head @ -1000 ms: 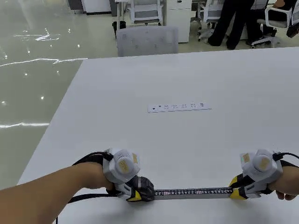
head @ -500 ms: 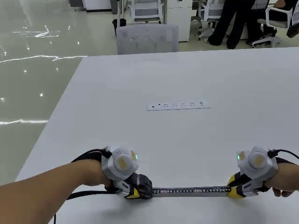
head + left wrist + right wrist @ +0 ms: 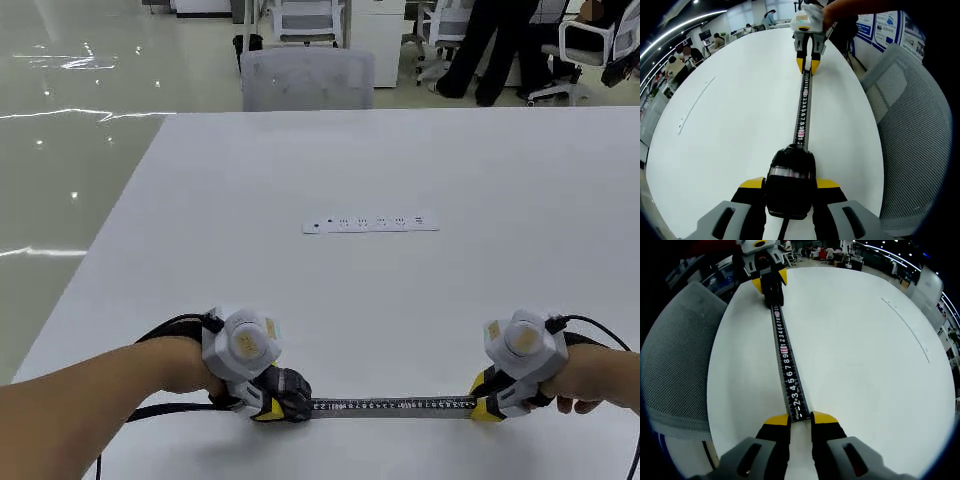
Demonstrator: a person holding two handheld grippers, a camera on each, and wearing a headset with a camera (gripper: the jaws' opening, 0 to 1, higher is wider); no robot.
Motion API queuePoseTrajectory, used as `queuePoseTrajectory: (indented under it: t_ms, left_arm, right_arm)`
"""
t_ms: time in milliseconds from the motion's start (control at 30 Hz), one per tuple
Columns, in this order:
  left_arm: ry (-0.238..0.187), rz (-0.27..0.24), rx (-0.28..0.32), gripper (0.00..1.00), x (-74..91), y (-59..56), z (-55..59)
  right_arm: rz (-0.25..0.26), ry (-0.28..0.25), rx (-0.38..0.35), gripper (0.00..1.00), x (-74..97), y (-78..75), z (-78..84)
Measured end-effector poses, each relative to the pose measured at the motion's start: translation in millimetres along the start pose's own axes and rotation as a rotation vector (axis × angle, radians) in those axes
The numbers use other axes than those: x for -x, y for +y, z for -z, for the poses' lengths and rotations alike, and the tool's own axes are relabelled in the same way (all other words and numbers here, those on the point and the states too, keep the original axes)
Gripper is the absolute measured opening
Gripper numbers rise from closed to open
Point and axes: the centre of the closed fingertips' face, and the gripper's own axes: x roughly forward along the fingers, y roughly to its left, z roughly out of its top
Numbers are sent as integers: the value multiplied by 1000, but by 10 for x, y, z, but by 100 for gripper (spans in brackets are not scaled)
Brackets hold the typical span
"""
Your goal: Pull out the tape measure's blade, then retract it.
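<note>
A black tape measure case [image 3: 287,391] rests on the white table [image 3: 400,300] near its front edge, with my left gripper [image 3: 268,408] shut on it. In the left gripper view the case [image 3: 791,180] sits between the yellow-tipped jaws. The blade [image 3: 392,405] lies flat, stretched rightward to my right gripper [image 3: 484,408], which is shut on its end. The right gripper view has the numbered blade [image 3: 786,370] running from the right gripper [image 3: 800,419] to the far left gripper [image 3: 769,282]. Seen from the left gripper view, the blade [image 3: 804,110] reaches the right gripper [image 3: 807,62].
A white power strip [image 3: 370,223] lies mid-table, well beyond the grippers. A grey mesh chair [image 3: 307,78] stands at the table's far edge, and another [image 3: 910,125] stands at the near edge. People [image 3: 490,50] stand in the back right.
The head camera has shifted a little. Both grippers hold the same grip, and the blade's drawn length looks unchanged.
</note>
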Motion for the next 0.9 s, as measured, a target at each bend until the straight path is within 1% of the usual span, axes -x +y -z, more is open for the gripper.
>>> queuePoseTrajectory:
  t_ms: [67,133,167,200,300,333,367,433,467,500,533,567,600,633,667,700,733,767,800,833,867,900]
  left_arm:
    - [1,0,3,33,-2,2,-2]
    - [-10,1,11,33,6,4,-2]
    - [-16,4,19,34,5,4,-1]
    - [-16,8,39,34,7,7,7]
    - [-2,-2,50,35,9,18,48]
    - [2,-21,51,37,8,49,70]
    - [15,-62,77,43,18,110,116]
    - [47,-66,140,52,43,116,207]
    - [31,-88,179,57,56,143,207]
    - [-1,-99,199,61,63,155,176]
    - [-23,-93,212,65,89,131,175]
    - [-19,-96,234,68,106,119,203]
    - [-25,-107,261,71,118,119,218]
    - [-42,-137,287,74,142,137,233]
    - [-58,-135,308,79,155,108,227]
    - [-88,-113,344,83,173,38,204]
    - [-107,-113,359,88,187,22,204]
    - [-118,-112,374,92,199,2,217]
    - [-109,-115,389,94,227,-17,265]
    - [-114,-124,400,94,248,-15,290]
    - [-149,-156,419,95,276,32,302]
    - [-166,-167,439,98,296,45,318]
  right_arm:
    - [0,-4,1,14,-1,-3,1]
    - [-2,-6,43,14,4,15,5]
    - [0,-12,46,14,3,19,3]
    - [-1,-17,20,14,3,8,1]
    - [-4,-12,26,14,2,3,-5]
    - [-4,-12,24,14,1,1,-6]
    - [-2,-11,20,14,0,-1,-7]
    - [7,-21,11,14,3,-2,-6]
    - [19,-48,-52,15,2,-4,-17]
    - [18,-64,-112,16,3,8,-21]
    - [21,-79,-128,17,8,9,-18]
    - [17,-84,-111,19,12,36,-19]
    - [14,-90,-110,22,15,58,-22]
    - [12,-94,-108,26,16,88,-25]
    - [17,-96,-103,33,17,93,-23]
    - [46,-88,-96,40,21,56,-1]
    - [67,-78,-101,46,27,25,28]
    - [72,-77,-97,49,32,14,47]
    - [93,-80,-92,49,54,-23,68]
    - [112,-84,-104,48,74,-49,79]
    - [120,-94,-136,49,104,-59,91]
    - [121,-107,-144,51,125,-59,87]
